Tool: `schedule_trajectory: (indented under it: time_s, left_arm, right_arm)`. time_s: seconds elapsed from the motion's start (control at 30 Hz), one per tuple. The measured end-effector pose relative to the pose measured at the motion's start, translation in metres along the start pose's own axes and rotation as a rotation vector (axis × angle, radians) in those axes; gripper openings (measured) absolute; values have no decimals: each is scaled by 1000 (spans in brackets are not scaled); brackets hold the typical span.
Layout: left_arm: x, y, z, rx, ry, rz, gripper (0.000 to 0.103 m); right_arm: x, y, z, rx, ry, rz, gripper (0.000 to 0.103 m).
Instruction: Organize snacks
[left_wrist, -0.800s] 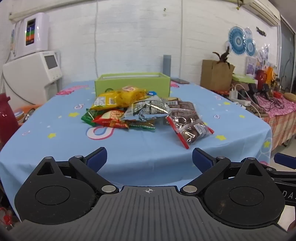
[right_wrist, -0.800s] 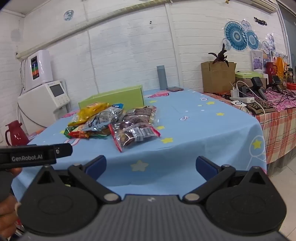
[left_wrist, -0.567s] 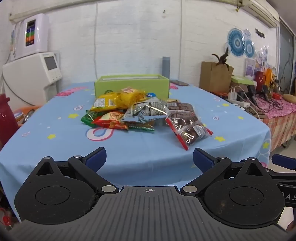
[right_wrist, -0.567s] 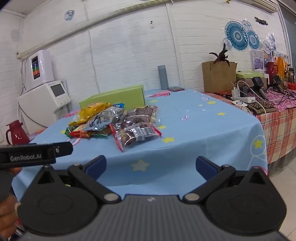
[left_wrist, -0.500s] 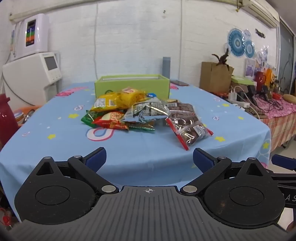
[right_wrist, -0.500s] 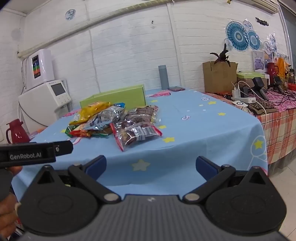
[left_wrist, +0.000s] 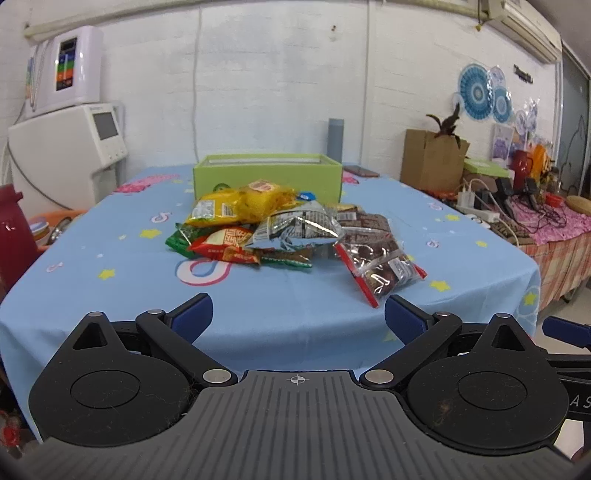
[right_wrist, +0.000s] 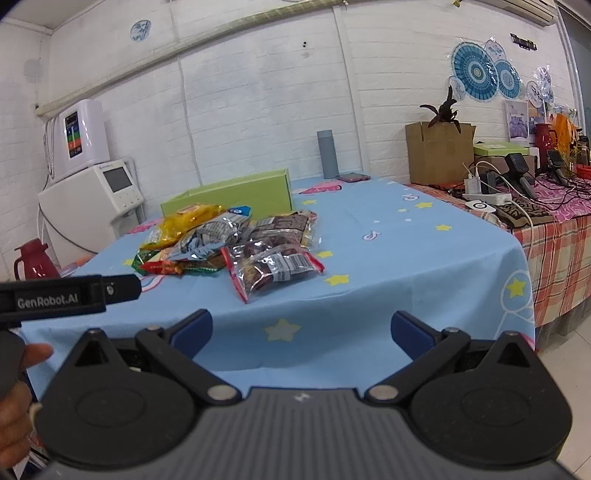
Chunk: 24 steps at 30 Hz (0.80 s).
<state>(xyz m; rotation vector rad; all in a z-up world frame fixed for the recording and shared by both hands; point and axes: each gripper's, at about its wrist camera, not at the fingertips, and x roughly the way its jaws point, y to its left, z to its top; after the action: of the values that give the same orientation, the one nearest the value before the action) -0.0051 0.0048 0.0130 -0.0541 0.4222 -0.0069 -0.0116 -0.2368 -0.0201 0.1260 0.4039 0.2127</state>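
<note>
Nearest, the left gripper is seen w/ jaws spread wide and nothing betw. them; blue pads hang just short of the near edge of the table, which is covered w/ a light-blue cloth printed w/ stars. The right gripper is likewise held fully apart and empty, over the table's near edge, angled slightly down. In the right wrist view the left gripper's black body is seen at the left edge, gripped by a hand. Further in, approx. mid-table, the snack pile is found: a clear bag of dark brown sweets w/ red edges lies nearest and to the right, a silver foil pack is propped on top at centre, red and green packs lie to the left, and a yellow pack rests at the back. Just behind the pile a lime-green box is set, open at the top, touching or nearly touching the yellow pack; which cannot be told. Beyond it a grey cylinder and a phone are placed nr. the far edge. A white appliance stands at far left, a cardboard box at far right.
</note>
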Motion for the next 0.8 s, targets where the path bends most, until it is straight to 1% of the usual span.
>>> schedule_trajectory:
  time_s: [0.13,0.3,0.57,0.7,0.8]
  left_arm:
    - [-2,2,-1,-9,-6,6,95]
    - [1,5,0,-21,-4,30,95]
    - [7,1,-7,-12,4,24,95]
    - [14,3,-10,-14,28,34,95]
    - [15,4,-11,-21,29,20,95]
  right_arm:
    - [-2,6,1,-26,-10,5,103]
    - [3,8,-2,-33,11,34,103]
    - [4,6,-5,-25,18,31,103]
    - [8,7,-6,-28,28,32,103]
    - [9,7,-6,-30,33,34,103]
